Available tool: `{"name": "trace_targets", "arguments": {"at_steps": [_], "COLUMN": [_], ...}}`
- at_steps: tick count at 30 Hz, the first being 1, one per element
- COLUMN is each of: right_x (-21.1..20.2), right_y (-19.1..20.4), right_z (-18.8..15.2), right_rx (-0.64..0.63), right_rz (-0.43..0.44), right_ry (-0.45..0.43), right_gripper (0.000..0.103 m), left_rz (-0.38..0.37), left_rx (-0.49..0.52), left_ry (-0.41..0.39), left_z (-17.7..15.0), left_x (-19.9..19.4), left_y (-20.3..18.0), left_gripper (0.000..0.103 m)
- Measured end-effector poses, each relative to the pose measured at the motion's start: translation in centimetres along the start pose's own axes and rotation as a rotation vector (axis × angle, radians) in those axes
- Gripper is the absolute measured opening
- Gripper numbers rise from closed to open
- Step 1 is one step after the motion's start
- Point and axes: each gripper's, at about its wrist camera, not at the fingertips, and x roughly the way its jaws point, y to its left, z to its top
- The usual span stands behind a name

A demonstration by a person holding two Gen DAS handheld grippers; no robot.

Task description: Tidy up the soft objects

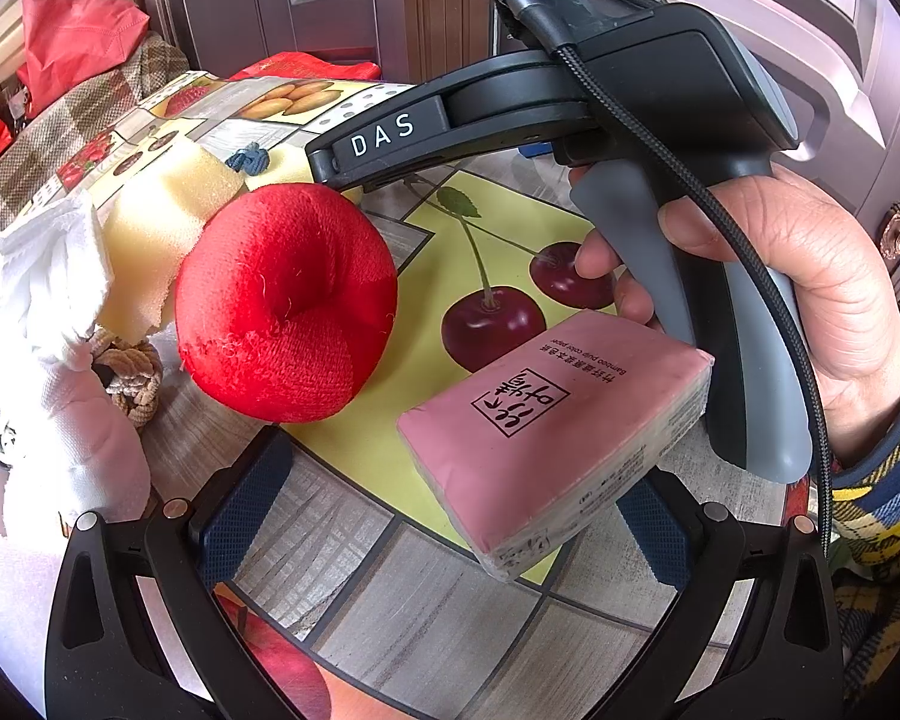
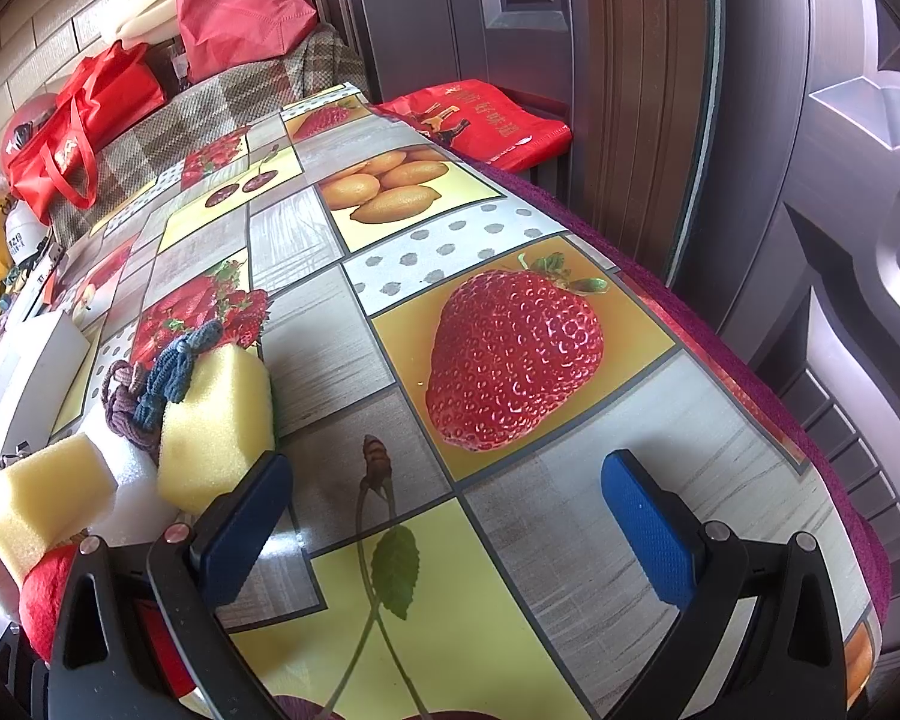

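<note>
In the left wrist view a red plush apple lies on the fruit-print table, with a yellow sponge and a white cloth behind it. A pink tissue pack lies between the pads of my open left gripper, nearer the right pad, not squeezed. The right gripper's body hovers above the table. In the right wrist view my right gripper is open and empty over the table. Two yellow sponges and knotted hair ties lie to its left.
Red bags and a checked cloth lie beyond the table's far end. A red bag sits by the door along the right edge. A white box stands at the left.
</note>
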Motion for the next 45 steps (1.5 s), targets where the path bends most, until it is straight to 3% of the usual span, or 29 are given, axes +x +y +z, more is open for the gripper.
{"name": "trace_targets", "arguments": {"at_steps": [10,12,15,18,22,25,27,29,35,40,45], "right_x": [-0.1,-0.3,-0.8,-2.0,-5.3,-7.7,-9.1,-9.6,-8.8,-7.5,-6.3], "right_y": [-0.2,-0.6,-1.9,-3.6,-6.0,-6.1,-5.4,-4.1,1.6,3.7,4.0], "right_z": [0.0,0.0,0.0,-0.3,-1.5,-2.1,-2.7,-2.9,-5.3,-5.9,-5.9], "right_rx": [0.015,0.031,0.097,0.189,0.296,0.243,0.163,0.057,-0.303,-0.423,-0.427], "right_rz": [0.016,0.026,0.074,0.129,0.222,0.276,0.342,0.395,0.495,0.461,0.449], "right_ry": [-0.009,-0.017,-0.046,-0.110,-0.292,-0.397,-0.451,-0.434,-0.257,-0.197,-0.112], "right_gripper": [0.103,0.103,0.103,0.103,0.103,0.103,0.103,0.103,0.103,0.103,0.103], "left_rz": [0.001,0.031,0.068,0.003,0.086,0.049,0.009,0.030,0.070,0.168,0.189], "left_rx": [0.005,0.011,0.003,-0.097,-0.243,-0.333,-0.396,-0.453,-0.451,-0.320,-0.309], "left_ry": [-0.006,-0.032,-0.162,-0.296,-0.472,-0.517,-0.503,-0.462,-0.363,-0.255,-0.213], "left_z": [-0.2,-0.3,-0.8,-1.6,-4.7,-7.5,-9.0,-10.6,-12.7,-10.9,-10.1], "left_x": [-0.2,-0.9,-3.9,-8.1,-15.0,-17.7,-18.0,-17.7,-15.4,-13.0,-11.5], "left_y": [0.2,0.0,-0.2,1.2,5.7,9.8,11.5,12.8,12.4,9.8,9.7], "left_gripper": [0.102,0.102,0.102,0.102,0.103,0.103,0.103,0.103,0.103,0.103,0.103]}}
